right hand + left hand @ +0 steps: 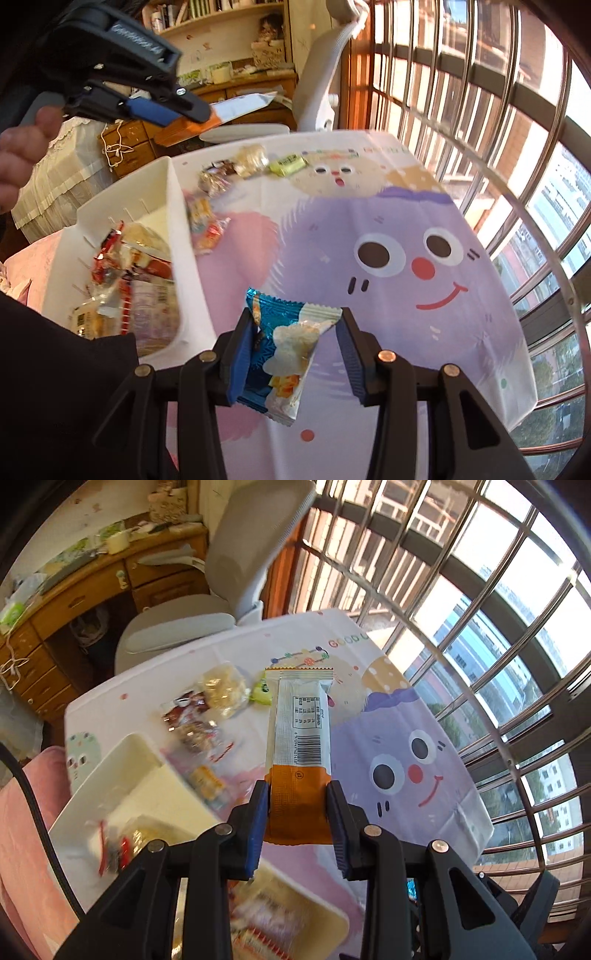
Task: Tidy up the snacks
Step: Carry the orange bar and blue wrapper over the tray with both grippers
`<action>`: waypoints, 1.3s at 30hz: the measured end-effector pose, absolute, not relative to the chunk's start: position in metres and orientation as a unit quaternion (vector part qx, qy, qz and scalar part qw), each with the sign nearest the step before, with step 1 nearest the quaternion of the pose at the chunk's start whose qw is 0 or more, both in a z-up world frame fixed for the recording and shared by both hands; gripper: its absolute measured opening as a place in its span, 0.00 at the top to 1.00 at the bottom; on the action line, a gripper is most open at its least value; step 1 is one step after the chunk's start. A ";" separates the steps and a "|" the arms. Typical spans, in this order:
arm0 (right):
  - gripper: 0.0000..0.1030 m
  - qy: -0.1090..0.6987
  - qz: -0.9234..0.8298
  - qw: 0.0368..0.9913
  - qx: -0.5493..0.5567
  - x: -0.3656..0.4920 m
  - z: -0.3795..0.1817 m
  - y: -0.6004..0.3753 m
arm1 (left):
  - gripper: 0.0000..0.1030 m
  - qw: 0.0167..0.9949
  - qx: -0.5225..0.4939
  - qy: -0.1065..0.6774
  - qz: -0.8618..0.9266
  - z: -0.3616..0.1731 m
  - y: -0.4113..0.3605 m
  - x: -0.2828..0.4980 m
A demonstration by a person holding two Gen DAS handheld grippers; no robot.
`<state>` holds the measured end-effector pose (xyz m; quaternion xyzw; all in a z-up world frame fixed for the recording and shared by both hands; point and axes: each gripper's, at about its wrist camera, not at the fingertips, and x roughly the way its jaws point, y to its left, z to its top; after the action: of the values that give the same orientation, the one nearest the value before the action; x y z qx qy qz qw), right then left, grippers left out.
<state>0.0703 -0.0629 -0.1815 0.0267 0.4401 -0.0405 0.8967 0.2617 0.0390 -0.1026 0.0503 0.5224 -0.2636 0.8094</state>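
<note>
My left gripper (297, 797) is shut on the orange end of a long silver-and-orange snack bar (299, 720), which stands up above the table. The right wrist view shows that left gripper (195, 114) at the upper left, high over the white bin (177, 229), with the bar (240, 105) sticking out sideways. My right gripper (295, 317) is shut on a blue-and-white snack packet (284, 343), held above the purple cartoon tablecloth (406, 221). The bin (122, 760) holds several wrapped snacks (129, 277).
Loose snacks lie on the cloth beyond the bin: a pale rice cake (225, 690), red wrappers (192, 720), a green candy (288, 162) and a yellow packet (207, 221). A grey office chair (229, 572) stands behind the table. Barred windows (480, 110) close the right side.
</note>
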 end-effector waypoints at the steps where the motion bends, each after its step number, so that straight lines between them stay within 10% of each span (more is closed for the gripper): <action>1: 0.57 0.436 -0.040 0.899 0.024 0.068 -0.178 -0.059 | 0.71 0.813 0.044 0.517 -0.262 -0.096 0.050 0.254; 39: 0.57 0.400 0.084 0.912 -0.028 0.079 -0.130 0.095 | 0.71 0.819 -0.060 0.544 -0.173 -0.134 0.260 0.139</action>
<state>0.0791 0.0950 -0.1298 -0.0278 0.3998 0.0837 0.9123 0.1392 0.2600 -0.1338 -0.0596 0.5439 -0.1727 0.8190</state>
